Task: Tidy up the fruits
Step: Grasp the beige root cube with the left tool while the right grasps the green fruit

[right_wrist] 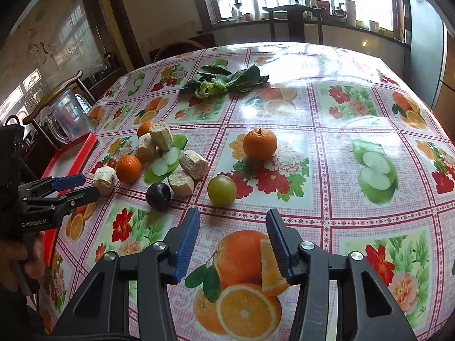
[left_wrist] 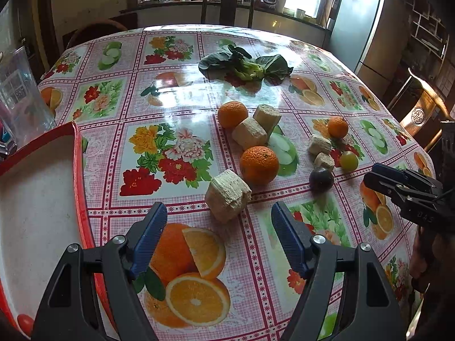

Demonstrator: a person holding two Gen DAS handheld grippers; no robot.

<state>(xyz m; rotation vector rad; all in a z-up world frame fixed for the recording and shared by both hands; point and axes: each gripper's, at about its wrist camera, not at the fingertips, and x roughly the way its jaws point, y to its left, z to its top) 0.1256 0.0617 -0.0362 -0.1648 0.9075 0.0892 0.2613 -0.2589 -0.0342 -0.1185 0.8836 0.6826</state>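
Observation:
Three oranges [left_wrist: 258,164] [left_wrist: 232,114] [left_wrist: 337,126] lie on the flowered tablecloth, with a green-yellow fruit [left_wrist: 348,160] and a dark plum [left_wrist: 321,179] near them. My left gripper [left_wrist: 218,207] is open just short of a beige fibrous chunk [left_wrist: 227,196], touching nothing. In the right wrist view my right gripper [right_wrist: 233,213] is open and empty, a little short of the green-yellow fruit [right_wrist: 221,190]. The dark plum [right_wrist: 158,195] sits to its left and one orange [right_wrist: 259,143] lies beyond. A red tray [left_wrist: 78,170] with a white floor stands at the left.
Several beige chunks [right_wrist: 194,164] are mixed among the fruit. Leafy greens [left_wrist: 246,66] lie farther back. A clear plastic jug [left_wrist: 20,99] stands behind the tray, and something small and red [left_wrist: 24,322] lies in the tray's near corner. Chairs [left_wrist: 421,113] ring the table.

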